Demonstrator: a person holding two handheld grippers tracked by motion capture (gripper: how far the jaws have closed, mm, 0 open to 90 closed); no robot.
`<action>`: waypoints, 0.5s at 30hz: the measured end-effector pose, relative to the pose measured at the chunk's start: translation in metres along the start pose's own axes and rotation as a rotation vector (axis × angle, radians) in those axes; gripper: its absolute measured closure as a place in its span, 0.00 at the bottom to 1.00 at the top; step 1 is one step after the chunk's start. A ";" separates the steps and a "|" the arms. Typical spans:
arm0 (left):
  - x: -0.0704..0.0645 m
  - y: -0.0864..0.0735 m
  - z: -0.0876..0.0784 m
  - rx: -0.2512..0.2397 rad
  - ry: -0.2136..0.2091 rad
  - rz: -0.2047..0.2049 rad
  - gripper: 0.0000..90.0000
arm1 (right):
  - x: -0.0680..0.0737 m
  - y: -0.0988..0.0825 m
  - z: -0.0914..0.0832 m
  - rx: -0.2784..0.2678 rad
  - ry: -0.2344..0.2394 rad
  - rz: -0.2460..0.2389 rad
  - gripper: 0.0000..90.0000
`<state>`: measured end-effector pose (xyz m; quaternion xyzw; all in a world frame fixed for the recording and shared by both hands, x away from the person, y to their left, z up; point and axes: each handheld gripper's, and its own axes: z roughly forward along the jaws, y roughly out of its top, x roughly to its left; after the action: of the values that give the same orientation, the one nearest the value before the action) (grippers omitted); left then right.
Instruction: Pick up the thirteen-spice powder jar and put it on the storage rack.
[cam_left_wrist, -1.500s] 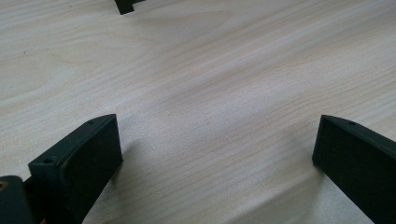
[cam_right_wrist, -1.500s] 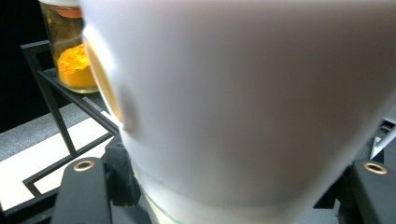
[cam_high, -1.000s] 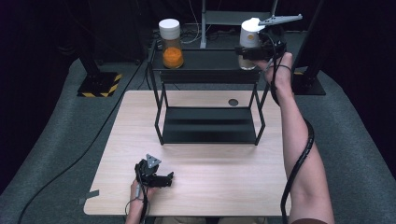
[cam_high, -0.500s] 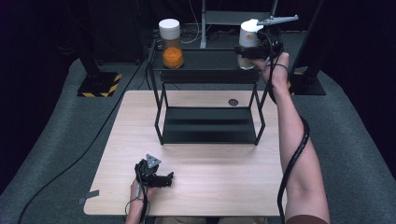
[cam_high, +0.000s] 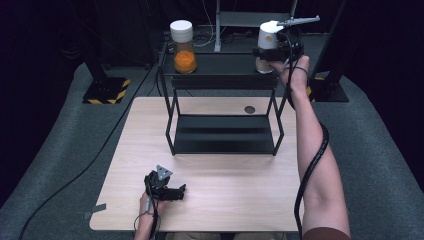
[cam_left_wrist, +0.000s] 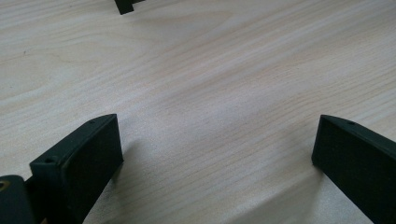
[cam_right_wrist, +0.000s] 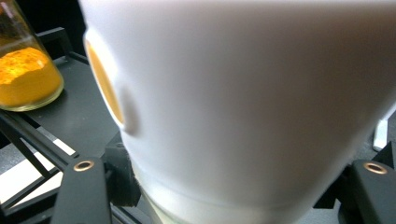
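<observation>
A black two-level wire rack (cam_high: 223, 80) stands at the far middle of the wooden table (cam_high: 235, 200). On the left of its top shelf stands a glass jar of orange powder (cam_high: 184, 48) with a white lid, and it is at the left edge of the right gripper view (cam_right_wrist: 27, 77). At the shelf's right end my right gripper (cam_high: 278, 51) is shut on a white-capped jar (cam_high: 267, 40). That jar's white cap (cam_right_wrist: 243, 102) looms between the jaws. My left gripper (cam_high: 179, 192) lies on the table near the front edge, jaws open (cam_left_wrist: 217, 140) over bare wood.
The rack's lower shelf (cam_high: 224, 134) is bare. A small dark round mark (cam_high: 249, 109) sits on the table behind the rack. Dark stands and a yellow-black striped base (cam_high: 106, 91) are on the grey floor around the table.
</observation>
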<state>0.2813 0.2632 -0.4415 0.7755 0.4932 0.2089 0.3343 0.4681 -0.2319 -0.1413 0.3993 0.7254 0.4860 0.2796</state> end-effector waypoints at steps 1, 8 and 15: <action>0.000 0.000 0.000 0.000 0.000 0.000 0.01 | -0.001 0.000 0.000 0.002 -0.001 0.000 0.33; 0.000 0.000 0.000 0.000 0.000 0.000 0.01 | -0.004 -0.002 0.003 0.004 -0.003 0.012 0.33; 0.000 0.000 0.000 0.000 0.000 0.000 0.01 | -0.003 -0.003 0.005 0.004 -0.006 0.007 0.33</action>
<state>0.2813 0.2632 -0.4415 0.7756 0.4931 0.2089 0.3343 0.4732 -0.2326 -0.1460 0.4040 0.7241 0.4843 0.2791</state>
